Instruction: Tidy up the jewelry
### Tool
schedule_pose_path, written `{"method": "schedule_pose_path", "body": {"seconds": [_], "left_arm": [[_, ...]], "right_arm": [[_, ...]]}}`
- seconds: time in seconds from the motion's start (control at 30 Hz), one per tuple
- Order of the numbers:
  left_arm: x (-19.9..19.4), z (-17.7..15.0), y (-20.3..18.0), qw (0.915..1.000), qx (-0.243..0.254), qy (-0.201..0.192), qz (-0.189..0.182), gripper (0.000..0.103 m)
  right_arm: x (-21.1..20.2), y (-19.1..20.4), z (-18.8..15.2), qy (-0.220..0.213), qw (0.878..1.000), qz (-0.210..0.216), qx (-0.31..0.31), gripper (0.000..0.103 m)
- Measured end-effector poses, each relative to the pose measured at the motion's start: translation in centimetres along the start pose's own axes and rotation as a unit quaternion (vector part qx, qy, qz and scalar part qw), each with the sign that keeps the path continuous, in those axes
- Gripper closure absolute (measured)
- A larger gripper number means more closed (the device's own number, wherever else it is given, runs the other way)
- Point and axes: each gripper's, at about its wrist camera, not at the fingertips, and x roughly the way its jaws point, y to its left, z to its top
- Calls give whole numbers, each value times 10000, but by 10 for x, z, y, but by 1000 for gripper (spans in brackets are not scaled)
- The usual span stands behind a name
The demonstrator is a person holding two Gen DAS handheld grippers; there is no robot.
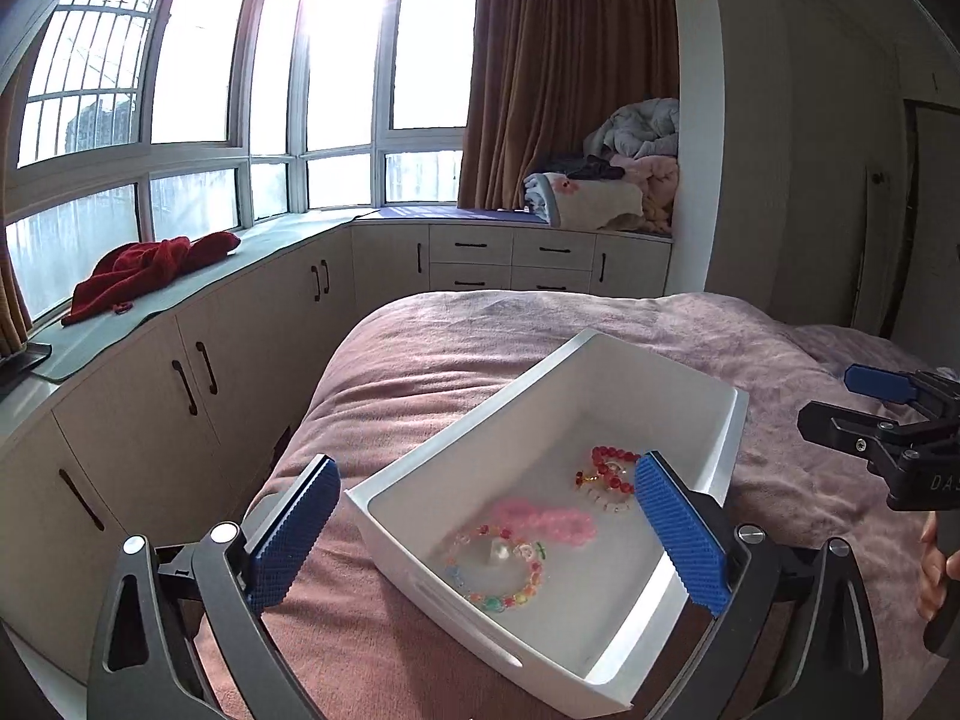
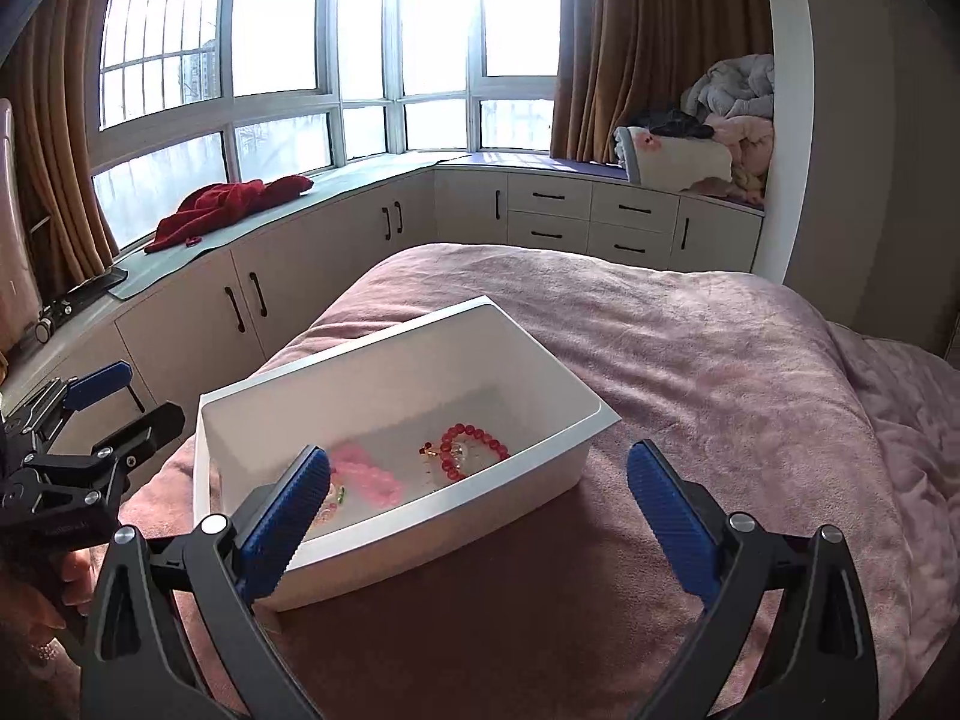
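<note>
A white plastic bin [image 1: 606, 354] [image 2: 396, 330] sits on the pink bedspread. Inside lie a red bead bracelet [image 1: 612, 456] [image 2: 474, 435], a pink bead bracelet [image 1: 552, 519] [image 2: 366, 474] and a multicoloured bead bracelet with a pearl [image 1: 498, 564]. My left gripper [image 1: 486, 510] is open and empty, held above the bin's near-left corner, one finger outside the wall and one over the inside. My right gripper [image 2: 480, 510] is open and empty above the bin's near-right side. Each gripper shows in the other's view, the right one [image 1: 870, 408] and the left one [image 2: 120, 402].
The bed [image 2: 690, 372] extends right and forward. White cabinets [image 1: 198, 360] with a window seat run along the left and back. A red garment [image 1: 150, 267] lies on the seat, and folded blankets [image 1: 630, 180] are stacked at the back right by a brown curtain.
</note>
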Motion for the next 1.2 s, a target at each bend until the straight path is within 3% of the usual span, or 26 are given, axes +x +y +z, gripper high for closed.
{"method": "schedule_pose_path", "body": {"seconds": [0.37,0.53,0.83,1.2], "left_arm": [[-7,-26,11,9991,-244,75,-331,4],[-1,-29,-6,9996,-6,96,-284,4],[4,-32,2,9991,-282,217,-228,4],[4,-31,-1,9995,-246,178,-125,4]], "right_arm": [[-16,24,-29,-213,9985,-186,-458,5],[-20,29,-38,-396,9982,-222,-387,5],[-15,32,-53,-412,9980,-208,-421,5],[-14,27,-56,-413,9982,-245,-364,5]]}}
